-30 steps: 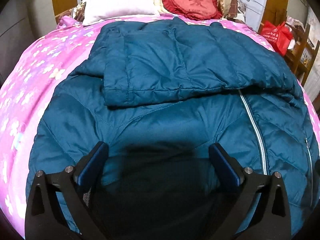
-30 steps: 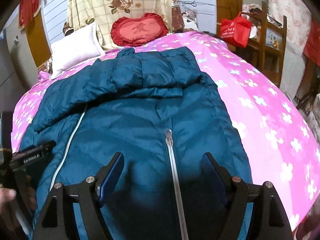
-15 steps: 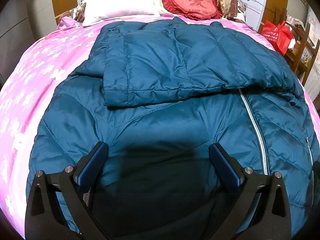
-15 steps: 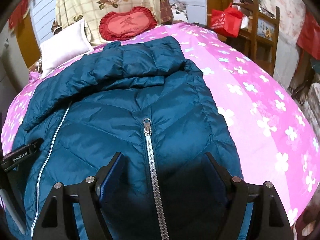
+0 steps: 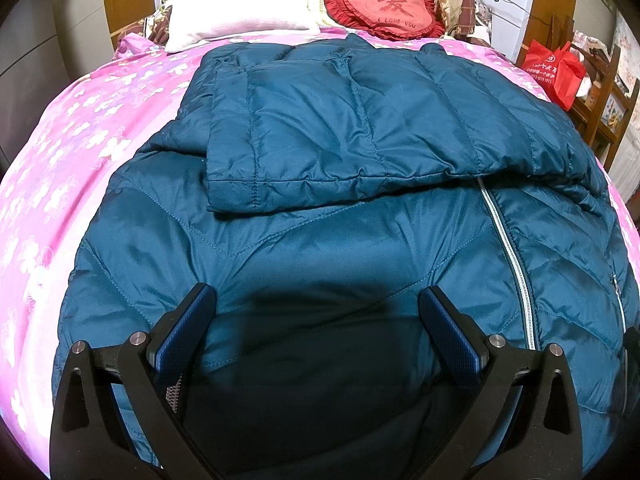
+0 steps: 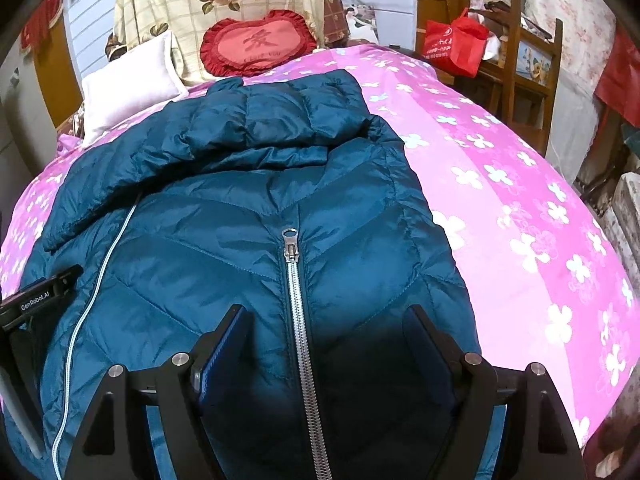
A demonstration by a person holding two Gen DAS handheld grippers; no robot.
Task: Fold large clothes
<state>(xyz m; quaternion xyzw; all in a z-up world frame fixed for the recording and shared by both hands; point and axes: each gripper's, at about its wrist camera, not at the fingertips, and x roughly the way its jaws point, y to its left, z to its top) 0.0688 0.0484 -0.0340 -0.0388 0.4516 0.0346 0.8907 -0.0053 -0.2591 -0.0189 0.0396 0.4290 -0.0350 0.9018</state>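
A dark teal quilted down jacket (image 5: 320, 248) lies front-up on a pink flowered bedspread (image 5: 60, 168); it also fills the right wrist view (image 6: 224, 240). One sleeve (image 5: 360, 136) is folded across its upper chest. My left gripper (image 5: 316, 300) is open, low over the jacket's lower left part. My right gripper (image 6: 326, 320) is open, low over the lower right part, with the jaws on either side of the silver zipper (image 6: 296, 292). Neither holds anything. The left gripper's body (image 6: 36, 304) shows at the left edge of the right wrist view.
A white pillow (image 5: 236, 12) and a red heart cushion (image 5: 384, 4) lie at the head of the bed. A red bag (image 6: 454, 46) sits on wooden furniture (image 6: 528, 64) to the right of the bed. The bedspread runs wide on the right (image 6: 520, 220).
Both grippers have moved a little closer over the jacket. The right gripper has shifted so the zipper pull sits nearer and more central. Both stay open.
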